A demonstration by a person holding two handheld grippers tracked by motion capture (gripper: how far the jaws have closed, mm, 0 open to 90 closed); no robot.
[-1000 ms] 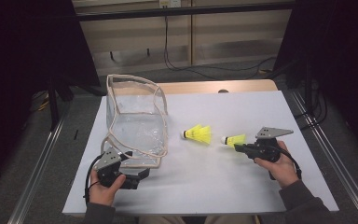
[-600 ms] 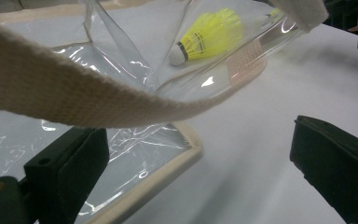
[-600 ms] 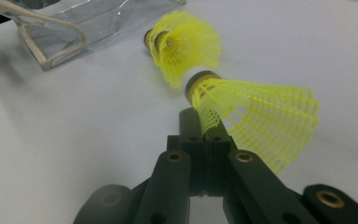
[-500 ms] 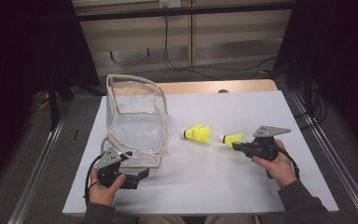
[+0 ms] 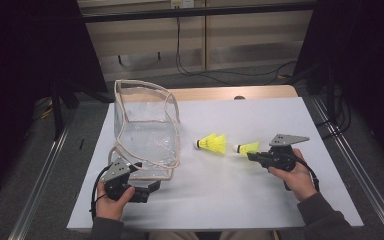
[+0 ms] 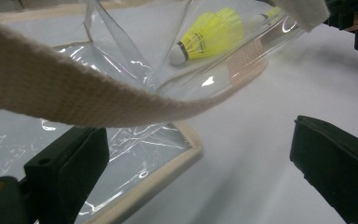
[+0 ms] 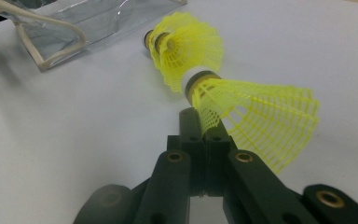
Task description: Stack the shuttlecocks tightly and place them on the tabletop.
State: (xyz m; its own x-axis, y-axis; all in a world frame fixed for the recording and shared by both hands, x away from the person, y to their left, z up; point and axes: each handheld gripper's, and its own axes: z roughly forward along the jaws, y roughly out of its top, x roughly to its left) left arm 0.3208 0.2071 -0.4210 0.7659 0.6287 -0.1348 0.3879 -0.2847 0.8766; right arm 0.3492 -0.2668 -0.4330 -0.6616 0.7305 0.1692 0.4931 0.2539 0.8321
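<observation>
High view: you look forward and down from above your side onto the white table [image 5: 220, 200] | left gripper view: close, low, facing across the table through the clear bag [image 6: 135, 154] | right gripper view: close, facing the bag | shared: nearer yellow shuttlecock [image 7: 182, 46], bag.

**No readable writing on the table**

No word, label, brand, number or sign can be read in any of the views. The clear bag [image 5: 147, 135] bears no print on its plastic walls or its cloth trim. The two yellow shuttlecocks [image 5: 212, 143] show dark bands near their caps but no letters. The white table top [image 5: 260, 200] is blank. The black grippers carry no markings that can be made out, and the back wall [image 5: 240, 35] shows cables and panels without any legible sign.
</observation>
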